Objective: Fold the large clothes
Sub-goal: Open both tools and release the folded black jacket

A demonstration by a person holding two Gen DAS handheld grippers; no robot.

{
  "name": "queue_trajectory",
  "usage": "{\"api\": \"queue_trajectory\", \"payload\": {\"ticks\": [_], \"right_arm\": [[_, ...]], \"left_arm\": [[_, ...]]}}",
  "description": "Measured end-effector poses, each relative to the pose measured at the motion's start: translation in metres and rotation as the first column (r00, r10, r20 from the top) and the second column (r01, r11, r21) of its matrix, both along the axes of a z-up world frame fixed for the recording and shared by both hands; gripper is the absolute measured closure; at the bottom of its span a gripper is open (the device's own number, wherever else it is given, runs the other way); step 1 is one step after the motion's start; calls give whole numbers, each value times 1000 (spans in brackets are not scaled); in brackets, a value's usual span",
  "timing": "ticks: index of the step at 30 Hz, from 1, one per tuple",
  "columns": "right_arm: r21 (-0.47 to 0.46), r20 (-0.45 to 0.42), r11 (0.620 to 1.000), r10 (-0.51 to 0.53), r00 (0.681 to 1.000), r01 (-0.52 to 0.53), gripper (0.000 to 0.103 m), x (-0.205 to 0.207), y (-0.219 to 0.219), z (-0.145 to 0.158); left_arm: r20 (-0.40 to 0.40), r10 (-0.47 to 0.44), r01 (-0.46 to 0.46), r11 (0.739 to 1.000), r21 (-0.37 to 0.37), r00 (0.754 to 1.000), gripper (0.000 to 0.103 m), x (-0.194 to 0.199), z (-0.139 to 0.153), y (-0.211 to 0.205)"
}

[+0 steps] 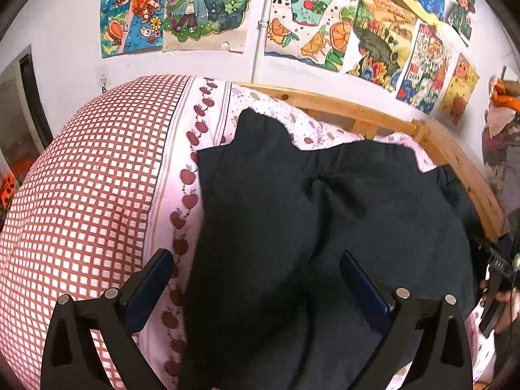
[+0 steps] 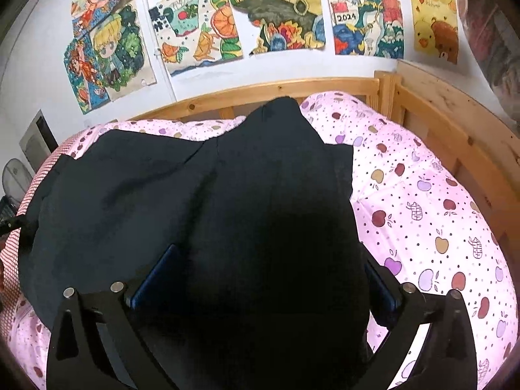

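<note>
A large dark navy garment [image 1: 312, 214] lies spread on the bed; it also shows in the right wrist view [image 2: 182, 188]. My left gripper [image 1: 256, 260] is open above the garment's left edge, its left finger over the sheet and its right finger over the cloth. My right gripper [image 2: 269, 260] is open and hovers over the garment's right part, where a dark folded section [image 2: 279, 234] fills the space between the fingers and hides the right fingertip. Neither gripper holds cloth.
The bed has a pink apple-print sheet [image 2: 422, 201] and a red checked quilt [image 1: 84, 195] on the left. A wooden bed rail [image 2: 325, 89] runs along the far and right sides. Children's drawings [image 2: 279, 9] cover the white wall. The other gripper shows at the right edge [image 1: 497, 266].
</note>
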State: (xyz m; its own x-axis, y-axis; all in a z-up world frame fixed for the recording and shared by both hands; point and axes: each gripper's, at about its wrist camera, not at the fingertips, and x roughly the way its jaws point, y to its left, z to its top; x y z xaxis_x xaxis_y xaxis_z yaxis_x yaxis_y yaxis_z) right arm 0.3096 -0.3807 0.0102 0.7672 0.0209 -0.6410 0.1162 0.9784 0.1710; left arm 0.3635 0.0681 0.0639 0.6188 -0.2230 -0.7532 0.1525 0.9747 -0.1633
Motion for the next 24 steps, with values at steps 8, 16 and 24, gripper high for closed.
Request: {"api": "queue_trajectory", "payload": {"ticks": [8, 16, 24], "right_arm": [[-31, 65, 999, -9, 998, 11, 2, -15, 5, 12], [-68, 146, 997, -30, 989, 40, 2, -36, 11, 33], [-76, 200, 997, 31, 979, -16, 2, -61, 33, 56]], "left_arm": [[116, 28, -28, 1000, -1, 993, 0, -21, 4, -10], [216, 27, -25, 1000, -9, 976, 0, -46, 17, -21], [284, -24, 20, 1000, 19, 959, 0, -78, 25, -41]]}}
